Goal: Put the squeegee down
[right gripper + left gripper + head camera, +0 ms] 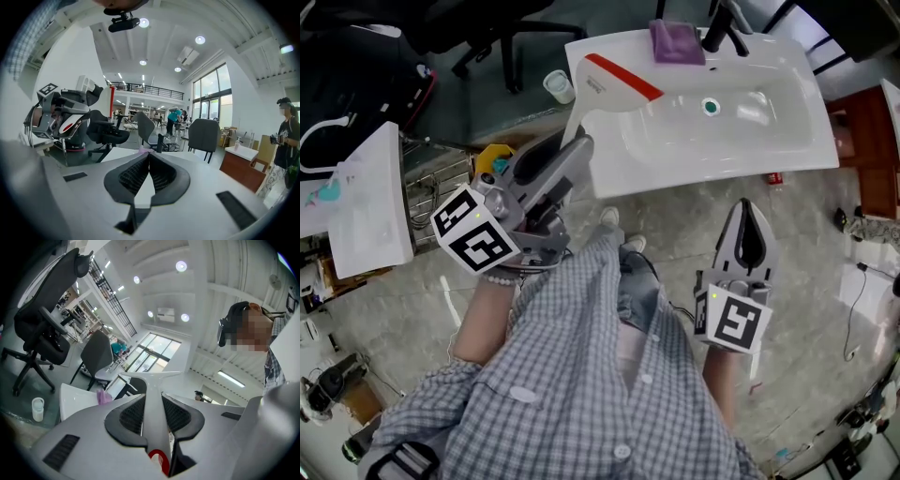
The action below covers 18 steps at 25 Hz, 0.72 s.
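Note:
A white squeegee with a red blade strip is held over the left rim of the white sink basin. My left gripper is shut on its white handle, which runs up between the dark pads to the T-shaped head. My right gripper hangs lower right over the stone floor, its pads meeting with nothing between them. In the right gripper view, the left gripper with the squeegee shows at the left.
A purple cloth and a black faucet sit at the sink's far edge. A small cup stands left of the basin. A white counter, a wire rack and an office chair are at the left.

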Motion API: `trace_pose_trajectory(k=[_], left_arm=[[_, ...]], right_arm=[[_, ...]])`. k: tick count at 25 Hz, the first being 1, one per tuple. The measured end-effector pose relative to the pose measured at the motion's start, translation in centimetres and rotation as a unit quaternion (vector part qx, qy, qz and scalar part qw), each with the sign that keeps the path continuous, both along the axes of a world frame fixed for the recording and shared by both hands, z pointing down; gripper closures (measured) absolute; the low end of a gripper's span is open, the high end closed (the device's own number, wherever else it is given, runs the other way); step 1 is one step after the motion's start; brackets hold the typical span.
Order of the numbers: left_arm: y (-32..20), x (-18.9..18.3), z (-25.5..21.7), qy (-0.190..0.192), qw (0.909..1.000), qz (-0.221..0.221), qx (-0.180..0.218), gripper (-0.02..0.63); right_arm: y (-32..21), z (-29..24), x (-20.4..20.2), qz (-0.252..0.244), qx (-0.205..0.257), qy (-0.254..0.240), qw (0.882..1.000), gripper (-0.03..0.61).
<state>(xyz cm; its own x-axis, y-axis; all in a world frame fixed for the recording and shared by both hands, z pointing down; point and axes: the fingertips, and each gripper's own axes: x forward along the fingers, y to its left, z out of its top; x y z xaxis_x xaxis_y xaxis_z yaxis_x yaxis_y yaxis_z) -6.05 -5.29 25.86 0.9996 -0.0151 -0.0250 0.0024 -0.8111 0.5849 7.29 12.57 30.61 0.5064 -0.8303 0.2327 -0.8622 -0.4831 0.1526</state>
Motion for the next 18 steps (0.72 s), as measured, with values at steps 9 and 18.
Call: trace_pose_trajectory(k=[9,18], left_arm=[[-3.5,1.2,-0.4,0.020,0.9998,-0.004,-0.008,0.511],[-7.2,1.0,0.5,0.023,0.9995,-0.003,-0.021,0.511]], right_arm=[[-3.8,-1.2,1.0,-0.004,0.008,0.003,1.000,0.569],[-8.4,-1.7,0.8,-0.010,0.002,0.016,1.000,0.569]])
